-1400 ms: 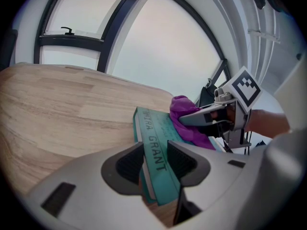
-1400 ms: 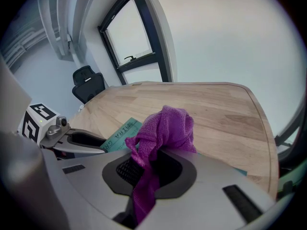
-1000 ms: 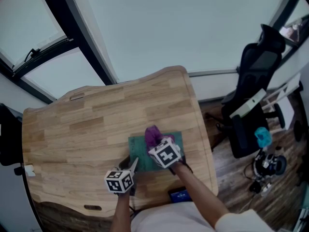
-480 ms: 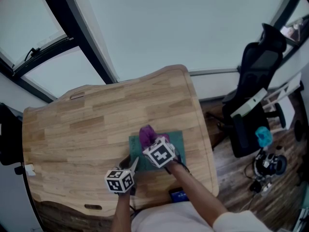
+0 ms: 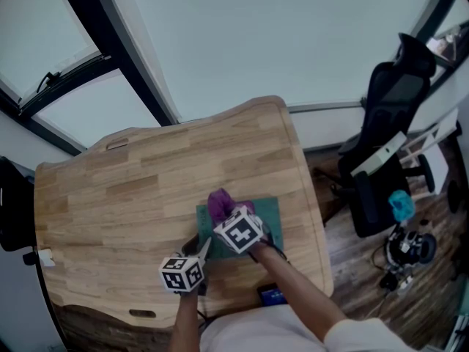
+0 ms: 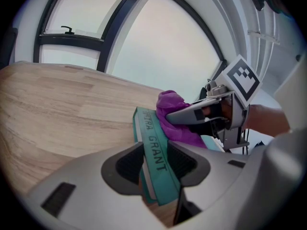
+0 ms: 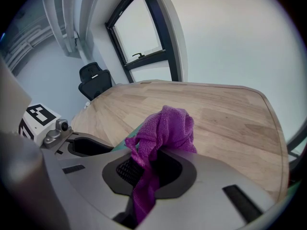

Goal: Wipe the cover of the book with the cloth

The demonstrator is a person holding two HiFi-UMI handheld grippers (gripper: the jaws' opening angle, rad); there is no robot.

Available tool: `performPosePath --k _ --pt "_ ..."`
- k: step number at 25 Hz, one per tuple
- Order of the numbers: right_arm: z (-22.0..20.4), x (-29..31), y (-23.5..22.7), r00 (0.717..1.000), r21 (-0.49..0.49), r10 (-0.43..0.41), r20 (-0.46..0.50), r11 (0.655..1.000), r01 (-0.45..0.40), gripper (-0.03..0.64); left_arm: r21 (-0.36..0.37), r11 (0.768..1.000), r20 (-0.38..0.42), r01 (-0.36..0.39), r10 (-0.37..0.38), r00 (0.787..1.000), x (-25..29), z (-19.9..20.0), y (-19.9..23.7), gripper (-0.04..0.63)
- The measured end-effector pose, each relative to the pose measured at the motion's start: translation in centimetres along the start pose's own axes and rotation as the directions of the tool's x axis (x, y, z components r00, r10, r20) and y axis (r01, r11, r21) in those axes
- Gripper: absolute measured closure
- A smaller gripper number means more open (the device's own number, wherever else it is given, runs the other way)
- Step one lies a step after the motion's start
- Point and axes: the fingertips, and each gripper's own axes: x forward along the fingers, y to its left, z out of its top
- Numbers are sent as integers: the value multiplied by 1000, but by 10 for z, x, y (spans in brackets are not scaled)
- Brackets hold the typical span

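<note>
Right gripper wipes, left one steadies.
The right gripper is clamped on the cloth and presses it on the book cover; the left gripper pinches the spine, probably so that the book cannot slide on the table.

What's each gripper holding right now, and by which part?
The left gripper is shut on the teal book, at the near end of its spine; the right gripper is shut on the purple cloth, by a bunched fold.

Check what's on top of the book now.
The purple cloth, pinched in the right claw, sits on the cover of the teal book. The left claw grips the book's spine edge. The cover under cloth and claw is hidden.
</note>
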Motion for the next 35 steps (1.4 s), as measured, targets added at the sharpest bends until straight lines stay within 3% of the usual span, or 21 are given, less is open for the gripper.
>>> performPosePath --k 35 --pt "12 17 21 998 -49 42 -39 998 -44 575 0 1000 -4 14 -14 1000 -1 1 0 437"
